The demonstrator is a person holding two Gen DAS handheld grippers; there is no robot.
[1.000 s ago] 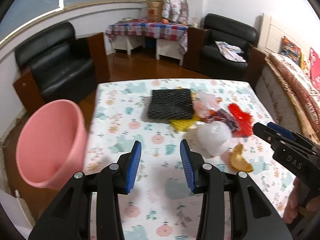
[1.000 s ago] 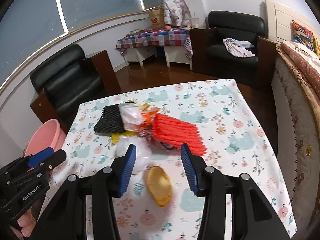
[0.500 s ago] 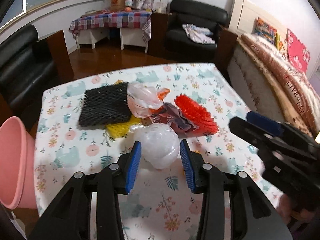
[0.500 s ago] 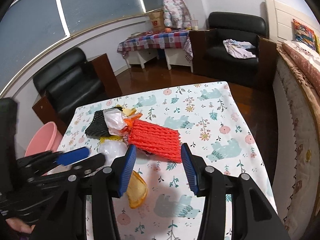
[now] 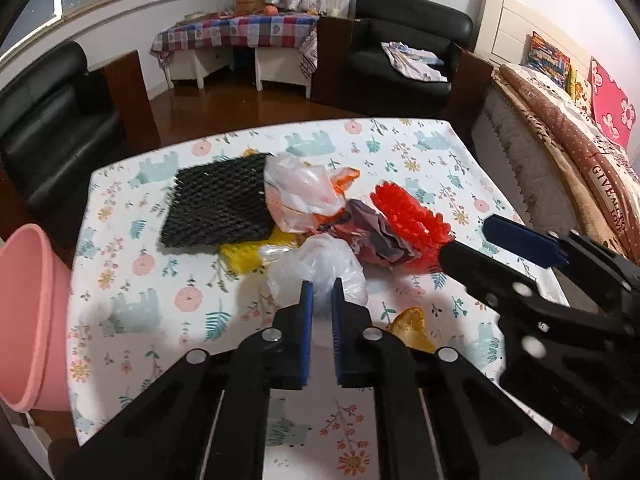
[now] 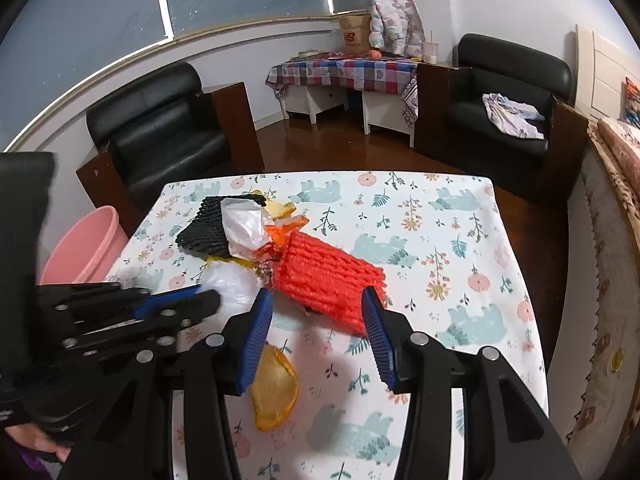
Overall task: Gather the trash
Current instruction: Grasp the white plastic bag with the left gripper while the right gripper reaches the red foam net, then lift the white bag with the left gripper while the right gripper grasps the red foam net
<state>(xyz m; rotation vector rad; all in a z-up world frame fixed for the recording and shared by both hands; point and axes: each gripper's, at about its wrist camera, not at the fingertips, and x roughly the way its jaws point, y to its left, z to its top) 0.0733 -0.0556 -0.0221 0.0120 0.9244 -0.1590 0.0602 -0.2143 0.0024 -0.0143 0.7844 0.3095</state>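
1. Left gripper (image 5: 319,308): fingers nearly closed, pinching the near edge of the clear plastic bag (image 5: 320,266). The bite looks thin, only a fold of film between the pads. Likely to slip out on lift.
2. Right gripper (image 6: 316,312): fingers released, spread wide, straddling the near end of the red foam net (image 6: 328,276). Nothing held yet.
3. Trash sits in one clump mid-bench (image 5: 420,160), just ahead of both sets of fingers: black foam net (image 5: 220,208) beyond and left of the left fingers, yellow net (image 5: 240,254) under it, white-orange bag (image 5: 300,192) beyond, crumpled dark wrapper (image 5: 372,236) between clear bag and red net.
4. Risk: the pieces overlap and touch. Lifting the clear bag could drag the yellow net or wrapper along, then shed them onto the bench or floor.
5. Risk: both grippers work close together, right tool just beside the left fingers. Collision is possible if both lift at once.
6. Orange peel (image 6: 276,384) lies below and just left of the right fingers, near the bench edge. A sweep of either tool could knock it off.
7. Pink bin (image 5: 32,320) stands off the bench edge, well left of the left fingers. The carry goes over open floor, so a weak grip drops the bag short.
8. Red net is springy mesh. When the fingers close it may squash and pop out.
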